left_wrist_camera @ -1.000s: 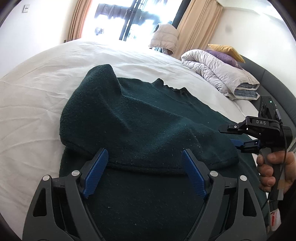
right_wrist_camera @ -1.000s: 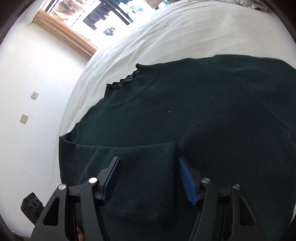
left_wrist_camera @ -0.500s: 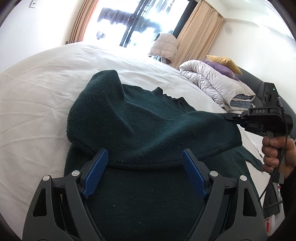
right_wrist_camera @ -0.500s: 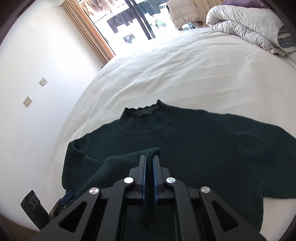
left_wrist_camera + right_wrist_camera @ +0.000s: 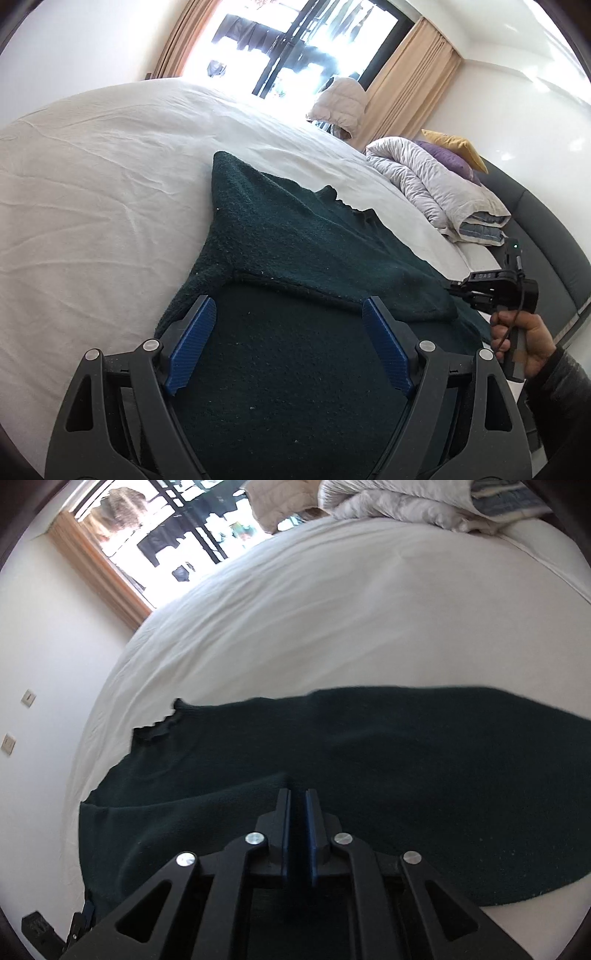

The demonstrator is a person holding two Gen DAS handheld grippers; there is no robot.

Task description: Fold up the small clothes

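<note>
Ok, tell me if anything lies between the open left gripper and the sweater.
Nothing visible does. The left gripper hangs open directly over the dark green sweater, with only bare knit between its fingers.

This is a bedroom in a home. A wide bed [image 5: 110, 192] with a white sheet fills most of both views, backed by a dark padded headboard [image 5: 546, 229]. A rolled duvet [image 5: 424, 177] lies at its head with a purple pillow [image 5: 447, 158] and a yellow pillow [image 5: 454, 142]. Tan curtains [image 5: 402, 74] frame a bright window [image 5: 295, 40], with clothes hanging outside.
</note>
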